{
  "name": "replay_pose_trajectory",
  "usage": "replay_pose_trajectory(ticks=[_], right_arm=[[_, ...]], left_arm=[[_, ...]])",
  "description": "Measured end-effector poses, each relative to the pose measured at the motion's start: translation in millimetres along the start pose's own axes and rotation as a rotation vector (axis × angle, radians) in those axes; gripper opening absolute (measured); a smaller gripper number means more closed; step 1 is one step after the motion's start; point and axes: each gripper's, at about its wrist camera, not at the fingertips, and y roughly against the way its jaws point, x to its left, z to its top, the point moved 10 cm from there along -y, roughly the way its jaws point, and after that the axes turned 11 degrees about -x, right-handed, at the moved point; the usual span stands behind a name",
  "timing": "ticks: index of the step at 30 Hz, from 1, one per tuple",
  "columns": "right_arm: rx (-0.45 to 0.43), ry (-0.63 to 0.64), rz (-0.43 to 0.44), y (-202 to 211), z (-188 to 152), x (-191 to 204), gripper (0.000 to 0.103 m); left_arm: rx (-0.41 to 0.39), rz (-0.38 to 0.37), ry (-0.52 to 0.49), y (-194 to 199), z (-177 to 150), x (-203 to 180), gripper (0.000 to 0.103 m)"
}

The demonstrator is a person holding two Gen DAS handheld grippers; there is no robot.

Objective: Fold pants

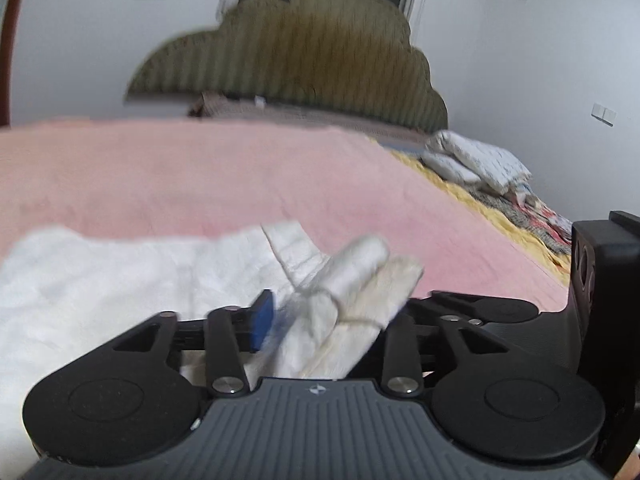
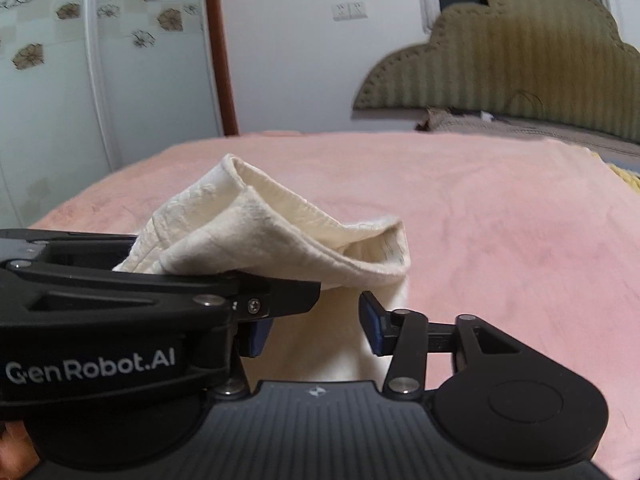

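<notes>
Pants [image 2: 280, 236] lie bunched on the pink blanket [image 2: 500, 216], soft, light and limp; we advise gripping at a hem or waistband edge. We see the right gripper [image 2: 316, 330] released, cloth loose between its pads. The left gripper [image 1: 328, 320] straddles cloth; blur and fabric hide one pad, so its grip is possibly released.

Soft, even indoor light is filling the room, casting hardly any shadows and no glare. The left wrist view is smearing with motion blur across the headboard [image 1: 288, 48] and the pants [image 1: 328, 280]; the right wrist view is staying sharper. Both are bowing and darkening at the corners
</notes>
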Motion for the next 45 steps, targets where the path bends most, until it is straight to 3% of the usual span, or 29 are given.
replay_pose_trajectory(ticks=[1, 4, 8, 11, 13, 16, 18, 23, 26, 28, 32, 35, 37, 40, 43, 45], right_arm=[[0.023, -0.004, -0.018, 2.6, -5.5, -5.7, 0.067], [0.043, -0.017, -0.070, 18.8, -18.1, -27.3, 0.068], [0.040, -0.067, -0.160, 36.9, -21.1, -68.5, 0.069], [-0.019, -0.088, -0.286, 51.9, -6.8, -97.2, 0.069], [-0.074, -0.117, -0.304, 61.9, 4.1, -101.2, 0.069], [-0.144, -0.134, -0.223, 68.5, 20.2, -79.4, 0.069], [-0.155, -0.099, -0.139, 65.2, 25.9, -52.0, 0.069], [-0.153, 0.037, 0.036, 46.7, 19.9, 14.4, 0.071], [-0.028, 0.081, 0.015, 24.7, -4.4, 23.6, 0.077], [0.063, 0.121, -0.044, 12.7, -27.4, 16.4, 0.077], [0.016, 0.076, -0.075, 19.0, -20.8, 10.6, 0.078], [-0.053, 0.049, -0.070, 17.2, 1.0, 8.7, 0.078], [-0.061, 0.008, -0.033, 7.2, 10.5, 9.7, 0.080], [-0.049, -0.031, 0.015, -10.8, 16.2, 17.1, 0.091], [0.002, -0.042, 0.023, -35.5, 8.5, 16.2, 0.091], [0.042, -0.021, -0.041, -47.7, -2.0, 7.5, 0.091]], left_arm=[[0.017, -0.014, 0.008, -0.3, -3.4, 0.0, 0.050], [0.029, -0.053, 0.012, 3.5, -9.6, -5.5, 0.053], [-0.015, -0.119, -0.032, 18.7, 3.2, -20.7, 0.067], [-0.065, -0.103, -0.099, 36.2, 18.4, -17.9, 0.077], [-0.093, -0.060, -0.133, 50.0, 26.6, -3.3, 0.079], [-0.117, 0.052, -0.164, 68.1, 34.0, 33.6, 0.079], [-0.111, 0.129, -0.129, 78.6, 33.6, 66.0, 0.079], [-0.053, 0.222, -0.023, 92.3, 17.1, 132.4, 0.079], [0.076, 0.289, -0.050, 79.7, -14.0, 153.9, 0.081], [0.052, 0.287, -0.058, 82.6, -20.8, 156.0, 0.081], [-0.024, 0.287, -0.073, 90.9, -2.2, 149.3, 0.081], [-0.047, 0.304, -0.050, 86.7, 14.2, 148.3, 0.094], [-0.039, 0.315, -0.047, 77.6, 18.7, 148.2, 0.096], [0.016, 0.336, -0.072, 59.5, 11.2, 149.7, 0.096], [0.051, 0.364, -0.097, 49.6, -4.7, 152.7, 0.096], [0.035, 0.372, -0.137, 47.5, -13.5, 151.0, 0.099]])
